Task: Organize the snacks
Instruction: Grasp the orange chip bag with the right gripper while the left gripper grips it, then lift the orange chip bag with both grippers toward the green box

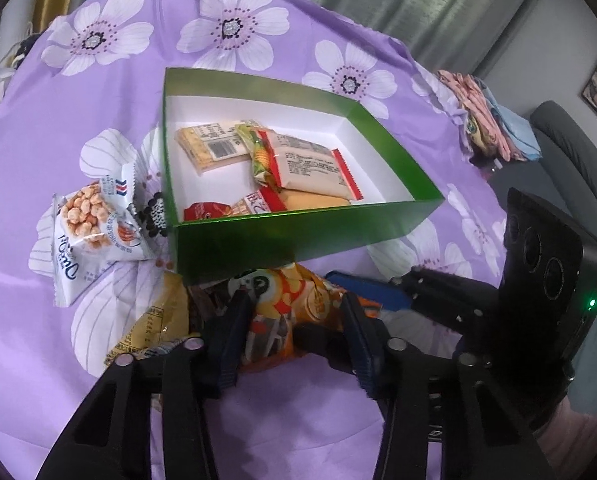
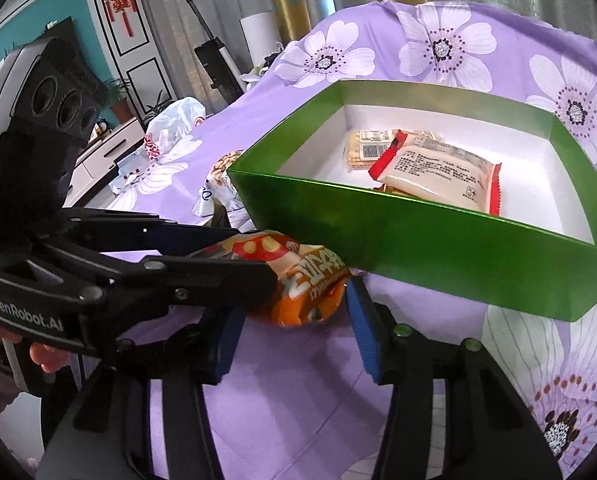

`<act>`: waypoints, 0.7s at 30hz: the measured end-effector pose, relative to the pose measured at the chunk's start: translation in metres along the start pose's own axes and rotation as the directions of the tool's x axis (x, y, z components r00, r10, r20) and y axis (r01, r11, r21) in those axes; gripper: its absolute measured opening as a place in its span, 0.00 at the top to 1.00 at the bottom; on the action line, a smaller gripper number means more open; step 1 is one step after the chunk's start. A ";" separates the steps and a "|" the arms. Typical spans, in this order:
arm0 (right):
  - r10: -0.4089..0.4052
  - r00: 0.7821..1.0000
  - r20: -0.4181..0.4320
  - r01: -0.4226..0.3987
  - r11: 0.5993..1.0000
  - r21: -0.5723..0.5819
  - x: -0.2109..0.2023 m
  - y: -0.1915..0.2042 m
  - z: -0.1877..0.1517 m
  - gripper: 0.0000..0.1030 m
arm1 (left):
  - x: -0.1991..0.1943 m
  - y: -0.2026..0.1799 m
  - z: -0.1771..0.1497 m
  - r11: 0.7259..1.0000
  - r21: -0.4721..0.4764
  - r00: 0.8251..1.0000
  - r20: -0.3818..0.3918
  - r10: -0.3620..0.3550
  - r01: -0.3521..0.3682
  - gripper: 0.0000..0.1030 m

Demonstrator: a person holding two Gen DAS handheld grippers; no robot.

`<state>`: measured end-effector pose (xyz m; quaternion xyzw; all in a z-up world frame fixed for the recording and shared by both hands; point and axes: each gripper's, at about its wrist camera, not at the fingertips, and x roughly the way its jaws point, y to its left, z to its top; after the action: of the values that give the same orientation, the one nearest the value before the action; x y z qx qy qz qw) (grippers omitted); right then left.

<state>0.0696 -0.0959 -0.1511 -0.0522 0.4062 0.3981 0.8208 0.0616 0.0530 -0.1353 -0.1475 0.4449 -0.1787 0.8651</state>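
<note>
A green box [image 1: 298, 236] with a white inside holds several snack packets, among them a red-edged cream packet [image 1: 314, 168]. The box also shows in the right wrist view [image 2: 438, 252]. My left gripper [image 1: 294, 304] is shut on an orange snack bag [image 1: 286, 312] lying against the box's near wall. The bag also shows in the right wrist view [image 2: 302, 280]. My right gripper [image 2: 294, 320] is open, its fingers on either side of the same bag's end. A white peanut packet [image 1: 94, 232] lies left of the box. A yellow packet [image 1: 158, 324] lies beside the orange bag.
The table wears a purple floral cloth [image 1: 98, 100]. Folded cloths [image 1: 486, 116] lie at its far right edge. A white plastic bag [image 2: 174, 120] sits at the far left edge in the right wrist view.
</note>
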 end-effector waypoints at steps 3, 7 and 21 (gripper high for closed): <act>0.017 1.000 -0.017 -0.017 1.000 0.014 0.004 0.000 -0.002 0.63 | 0.004 0.001 0.000 1.000 -0.002 0.999 -0.019 0.027 -0.027 0.56; 0.036 0.999 -0.025 -0.035 0.998 0.048 0.005 -0.001 -0.008 0.63 | 0.005 0.007 -0.002 0.997 -0.024 0.997 -0.039 0.067 -0.068 0.56; 0.062 0.998 -0.005 -0.062 0.996 0.067 -0.003 0.003 -0.012 0.72 | -0.006 -0.001 -0.007 0.999 -0.019 0.999 -0.026 0.048 -0.049 0.73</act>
<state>0.0585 -0.1004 -0.1564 -0.0137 0.4235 0.4094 0.8080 0.0524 0.0537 -0.1346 -0.1428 0.4611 -0.1553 0.8619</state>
